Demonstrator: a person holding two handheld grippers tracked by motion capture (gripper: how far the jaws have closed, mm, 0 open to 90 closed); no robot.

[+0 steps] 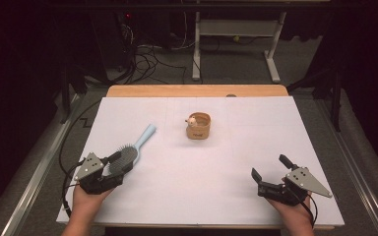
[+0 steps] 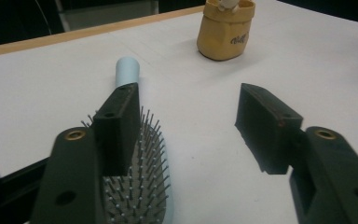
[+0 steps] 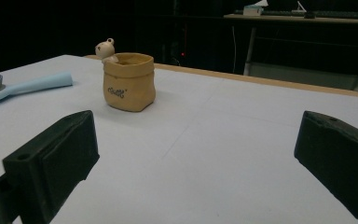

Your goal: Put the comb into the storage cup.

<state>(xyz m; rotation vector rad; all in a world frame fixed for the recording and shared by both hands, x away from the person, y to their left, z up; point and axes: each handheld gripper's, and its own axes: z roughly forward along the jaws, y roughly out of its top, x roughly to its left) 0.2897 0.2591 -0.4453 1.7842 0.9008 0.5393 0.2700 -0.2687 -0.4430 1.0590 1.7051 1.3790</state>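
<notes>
We see a hairbrush [image 2: 142, 186] of smooth, pale blue plastic with thin metal-looking bristles on a grey pad. The left gripper [image 2: 191, 126] looks like matt black plastic, faintly grainy, with brass-coloured inserts. The worktop [image 1: 256, 147] is covered by a matt white sheet, with a bare wood edge at the far side. The small tan pot [image 3: 129, 81] has a dull, smooth finish.

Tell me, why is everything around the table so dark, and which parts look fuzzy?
High view: light falls on the white table, so the room behind stays black. Left gripper view: the hairbrush bristles look sharp, while the yellow cup is soft. Right gripper view: the near black claw looks blurry, the cup clearer.
</notes>
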